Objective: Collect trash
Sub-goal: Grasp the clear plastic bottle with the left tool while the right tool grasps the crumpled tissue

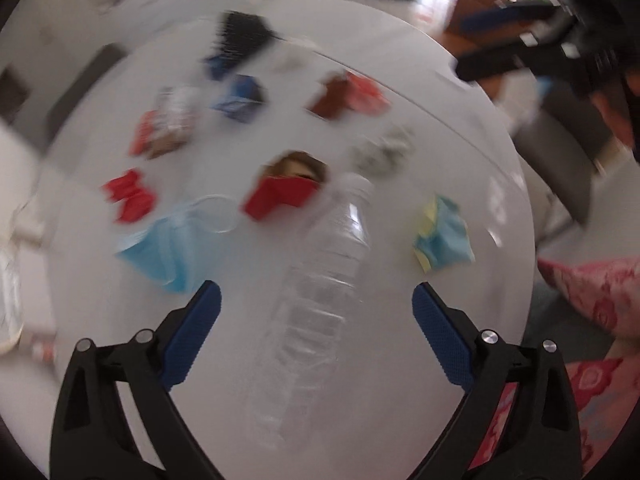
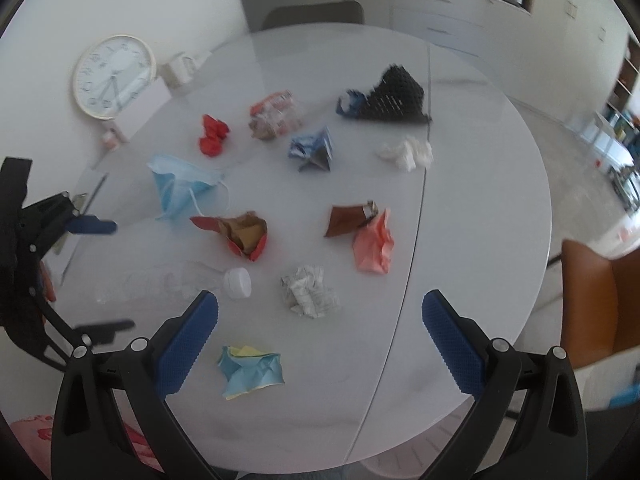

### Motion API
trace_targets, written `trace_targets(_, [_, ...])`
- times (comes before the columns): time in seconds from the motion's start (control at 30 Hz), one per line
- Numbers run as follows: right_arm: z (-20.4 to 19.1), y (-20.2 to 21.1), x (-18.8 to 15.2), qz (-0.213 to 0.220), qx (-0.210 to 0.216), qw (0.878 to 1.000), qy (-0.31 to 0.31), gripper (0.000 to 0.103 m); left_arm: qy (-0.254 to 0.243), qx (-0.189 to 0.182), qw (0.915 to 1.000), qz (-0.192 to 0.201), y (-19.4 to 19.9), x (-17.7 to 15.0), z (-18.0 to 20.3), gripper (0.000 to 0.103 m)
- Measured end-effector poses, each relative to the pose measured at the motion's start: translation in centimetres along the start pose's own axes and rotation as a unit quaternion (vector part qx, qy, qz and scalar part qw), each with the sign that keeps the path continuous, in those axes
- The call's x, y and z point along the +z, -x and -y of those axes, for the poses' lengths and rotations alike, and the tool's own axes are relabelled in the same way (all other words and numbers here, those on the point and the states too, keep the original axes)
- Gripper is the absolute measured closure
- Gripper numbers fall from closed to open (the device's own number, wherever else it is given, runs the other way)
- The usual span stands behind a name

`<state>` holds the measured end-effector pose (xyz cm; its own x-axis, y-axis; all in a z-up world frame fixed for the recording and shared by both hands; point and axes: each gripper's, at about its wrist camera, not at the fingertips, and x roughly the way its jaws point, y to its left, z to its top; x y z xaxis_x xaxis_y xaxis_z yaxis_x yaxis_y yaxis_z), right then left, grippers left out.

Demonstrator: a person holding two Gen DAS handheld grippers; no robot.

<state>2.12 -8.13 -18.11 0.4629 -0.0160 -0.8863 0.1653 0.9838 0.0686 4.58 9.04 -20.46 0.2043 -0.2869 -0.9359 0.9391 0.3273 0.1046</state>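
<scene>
My left gripper (image 1: 316, 292) hangs over the white table (image 2: 460, 240) with jaws wide, the clear plastic bottle (image 1: 320, 280) lying between them, untouched. My right gripper (image 2: 320, 304) is spread wide too, above a blue-and-yellow paper wad (image 2: 251, 370). Farther off lie a printed paper ball (image 2: 310, 290), a blue face mask (image 2: 178, 184) and more scattered scraps.

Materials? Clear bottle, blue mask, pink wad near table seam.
Clear bottle: thin transparent plastic by the look, ribbed wall, opaque white cap. Blue mask: soft, matte, probably nonwoven fabric, with pleats and thin white ear loops. Pink wad: likely paper, matte, with sharp crumple creases.
</scene>
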Motion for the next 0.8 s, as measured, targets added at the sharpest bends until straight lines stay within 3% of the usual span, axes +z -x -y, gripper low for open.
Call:
trace_targets(0.2, [0.4,-2.6,-1.0,-0.028,-0.016,0.998,-0.058,0.002,-0.046,-0.062,0.9964,-0.035,-4.1,-0.8,-0.1,0.029])
trace_targets(0.27, [0.5,-3.6,-1.2,-0.036,-0.016,0.997,-0.066,0.002,-0.043,-0.076,0.9953,-0.041,-4.8,-0.9,-0.5,0.045])
trace_targets(0.43, [-0.1,-6.9,-1.0,-0.049,-0.016,0.998,-0.041,0.002,-0.024,-0.104,0.9938,-0.03,-5.2,-1.2,-1.3,0.045])
trace_targets(0.6, [-0.4,-11.4,-0.4,-0.087,-0.023,0.996,-0.004,0.02,0.004,-0.11,0.9936,-0.026,-4.6,-1.9,-2.3,0.046])
trace_targets(0.8, [-0.2,-12.8,-0.2,-0.104,0.003,0.995,-0.003,0.058,0.048,-0.11,0.9928,-0.003,-2.9,-3.2,-2.8,0.046])
